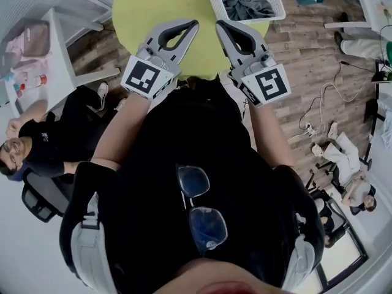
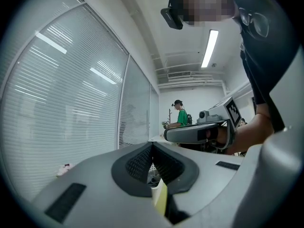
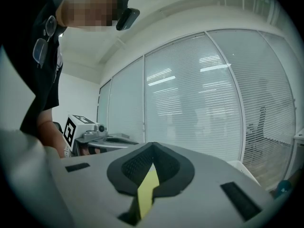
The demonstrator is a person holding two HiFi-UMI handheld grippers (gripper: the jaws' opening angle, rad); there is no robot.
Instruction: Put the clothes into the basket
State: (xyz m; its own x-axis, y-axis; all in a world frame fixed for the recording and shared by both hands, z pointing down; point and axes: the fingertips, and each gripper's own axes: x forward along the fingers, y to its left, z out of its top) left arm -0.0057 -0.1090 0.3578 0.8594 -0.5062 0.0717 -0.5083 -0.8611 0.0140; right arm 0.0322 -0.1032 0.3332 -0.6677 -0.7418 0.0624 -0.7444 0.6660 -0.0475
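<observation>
- Step in hand: the clothes lie inside the basket, and the visible part of the table carries no other garment. The loading step appears complete.
- Location: the basket stands at the table's far right edge, as the head view shows it. Its far part is cut off by the frame, so its full contents cannot be confirmed.
- Left gripper: jaws pressed together with nothing between them, held level over the table's near edge.
- Right gripper: jaws pressed together and empty, just beside the left gripper and pointing the same way.
- Next move: probably none, unless a garment lies outside the views. Picking one up would require spreading the jaws first.
- Orientation: the basket's opening faces up. The clothes form a crumpled dark grey heap with no clear long axis.
</observation>
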